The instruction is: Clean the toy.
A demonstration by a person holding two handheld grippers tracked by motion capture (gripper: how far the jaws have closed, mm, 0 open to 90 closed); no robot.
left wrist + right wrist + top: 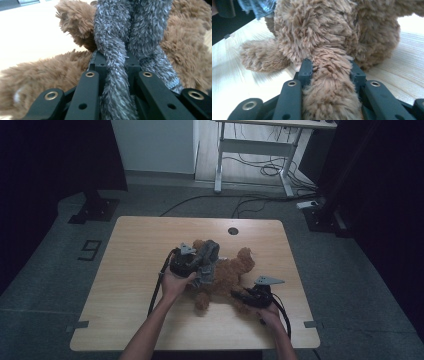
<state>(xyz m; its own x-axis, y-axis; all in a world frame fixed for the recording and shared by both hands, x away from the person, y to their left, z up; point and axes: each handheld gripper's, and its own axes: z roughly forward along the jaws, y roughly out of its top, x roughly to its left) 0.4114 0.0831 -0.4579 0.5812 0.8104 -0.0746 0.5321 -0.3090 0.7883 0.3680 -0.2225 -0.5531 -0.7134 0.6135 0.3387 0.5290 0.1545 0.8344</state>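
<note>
Centrally on the tabletop [150, 250] lies our brown teddy bear [227, 272], soft and light. Left tool [115, 62] is clenched on its grey scarf [112, 37]; right tool [329, 66] grasps a plush limb [329, 100], both compressible, secure holds.

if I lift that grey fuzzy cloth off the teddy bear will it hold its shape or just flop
Probably flop. The grey cloth is bunched into a narrow rope where the left gripper pinches it, so it looks soft and limp. It drapes over the teddy bear, suggesting it is light. Its fuzzy pile may cling to the bear's fur rather than slide off cleanly.
</note>
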